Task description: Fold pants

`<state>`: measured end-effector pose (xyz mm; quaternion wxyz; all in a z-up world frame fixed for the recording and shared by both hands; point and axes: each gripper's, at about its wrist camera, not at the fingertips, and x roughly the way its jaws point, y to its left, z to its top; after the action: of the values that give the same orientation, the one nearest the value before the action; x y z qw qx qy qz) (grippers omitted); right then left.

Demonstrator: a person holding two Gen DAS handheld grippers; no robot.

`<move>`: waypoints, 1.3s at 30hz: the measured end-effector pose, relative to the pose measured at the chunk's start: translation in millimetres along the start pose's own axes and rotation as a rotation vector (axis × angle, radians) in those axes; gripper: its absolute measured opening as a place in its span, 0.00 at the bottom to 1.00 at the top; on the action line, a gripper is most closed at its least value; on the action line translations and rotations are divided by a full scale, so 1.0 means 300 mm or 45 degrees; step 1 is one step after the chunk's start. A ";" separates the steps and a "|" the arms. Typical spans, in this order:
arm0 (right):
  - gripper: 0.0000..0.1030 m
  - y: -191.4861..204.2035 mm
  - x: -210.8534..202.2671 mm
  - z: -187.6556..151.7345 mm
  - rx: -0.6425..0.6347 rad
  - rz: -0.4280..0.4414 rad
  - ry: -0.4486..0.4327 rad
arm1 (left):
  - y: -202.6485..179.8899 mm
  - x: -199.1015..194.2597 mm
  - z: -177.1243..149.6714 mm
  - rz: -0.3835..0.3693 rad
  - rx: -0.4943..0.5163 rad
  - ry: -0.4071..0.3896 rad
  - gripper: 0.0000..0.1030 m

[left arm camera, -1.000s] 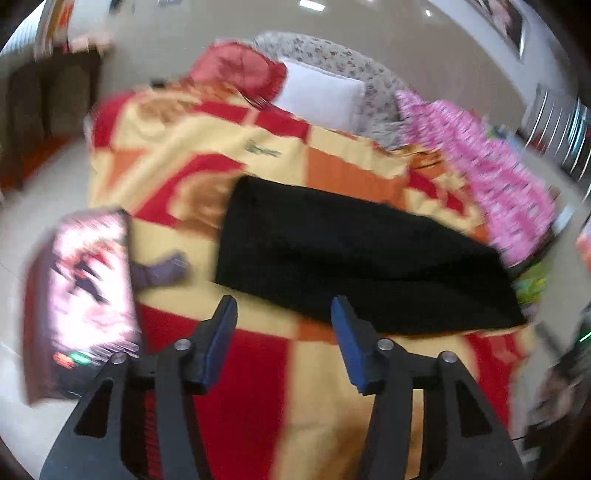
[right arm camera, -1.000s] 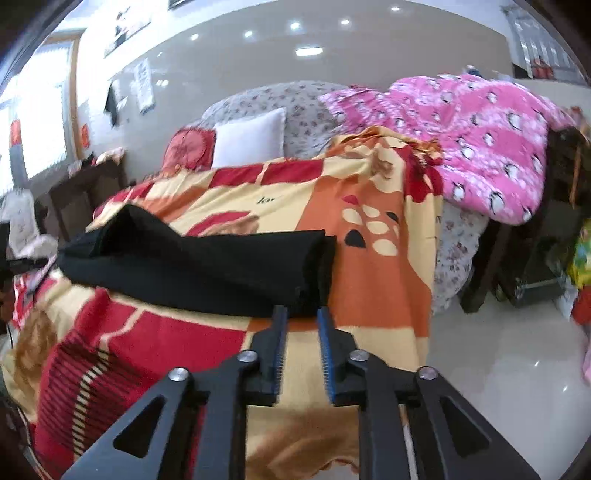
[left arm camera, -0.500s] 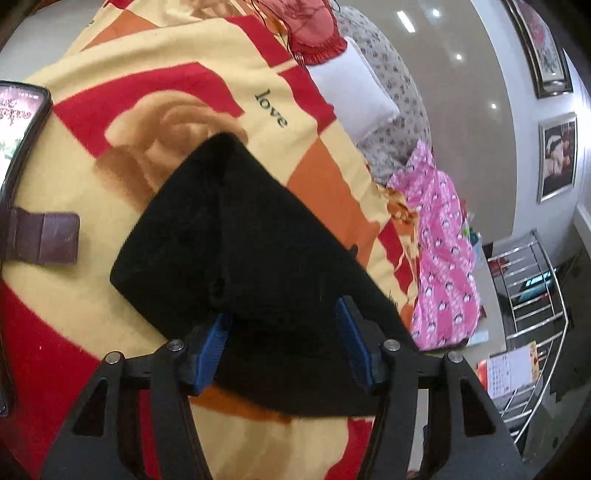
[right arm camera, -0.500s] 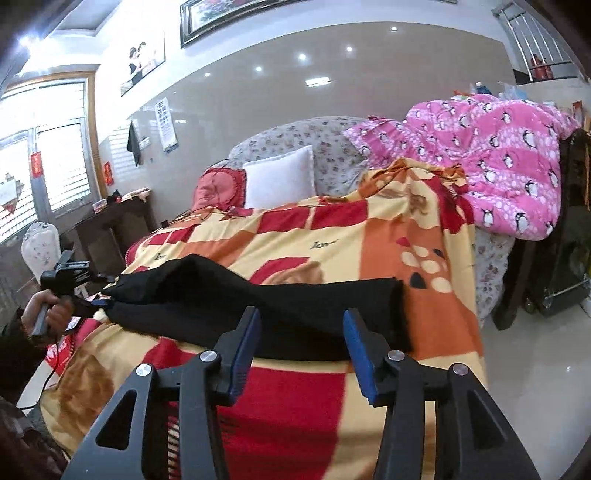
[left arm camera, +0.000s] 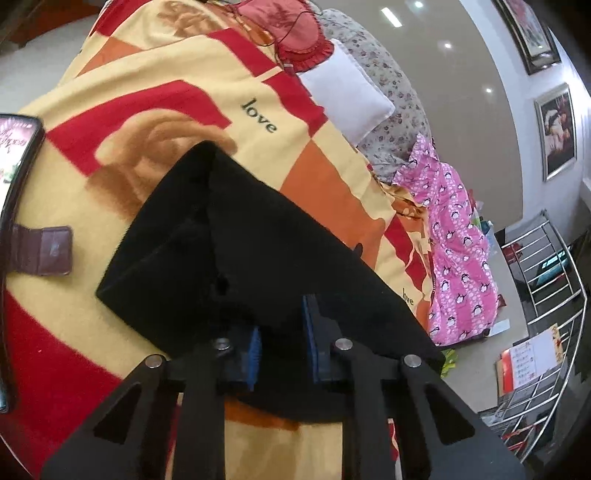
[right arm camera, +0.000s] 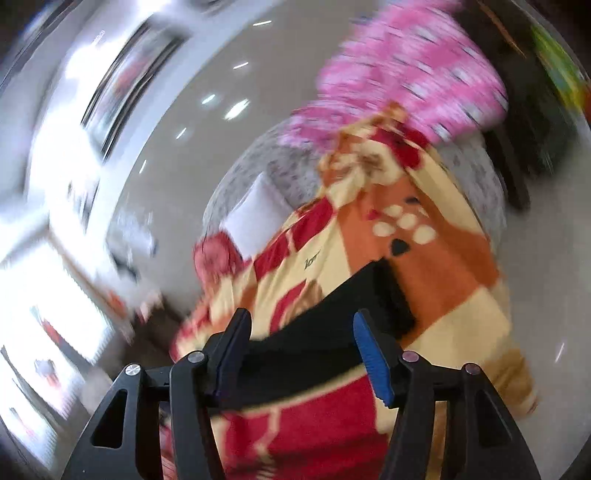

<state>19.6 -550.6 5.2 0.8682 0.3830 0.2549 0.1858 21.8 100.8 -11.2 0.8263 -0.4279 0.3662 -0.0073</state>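
The black pants (left arm camera: 236, 254) lie folded lengthwise on the yellow, red and orange blanket (left arm camera: 177, 77) that covers the bed. My left gripper (left arm camera: 282, 328) is at the near edge of the pants, its blue pads closing on the black cloth with a narrow gap left. In the blurred, tilted right wrist view the pants (right arm camera: 354, 306) lie just beyond my right gripper (right arm camera: 303, 332), which is wide open and holds nothing.
A phone (left arm camera: 14, 177) and a brown wallet (left arm camera: 44, 251) lie on the blanket left of the pants. A white pillow (left arm camera: 347, 92), a red cushion (left arm camera: 295, 29) and a pink quilt (left arm camera: 458, 240) lie beyond. A metal rack (left arm camera: 546, 288) stands at right.
My left gripper has pushed onto the pants' edge and its jaws have narrowed around the cloth. My right gripper has opened, tilted and swung fast, blurring its view.
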 end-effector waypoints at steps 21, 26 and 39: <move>0.35 -0.213 0.223 -0.034 0.543 -0.002 0.208 | -0.013 -0.005 -0.010 -0.005 0.082 -0.007 0.10; 0.04 -0.185 0.229 0.006 0.373 -0.111 0.193 | 0.003 -0.064 0.021 -0.015 0.059 -0.049 0.08; 0.03 -0.166 0.234 0.026 0.178 -0.201 0.202 | 0.107 -0.091 0.029 0.100 0.039 -0.039 0.04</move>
<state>86.8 -550.6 -49.3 0.8284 0.4056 0.3644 0.1284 -2.6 136.1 -14.7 0.8379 -0.4005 0.3700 0.0259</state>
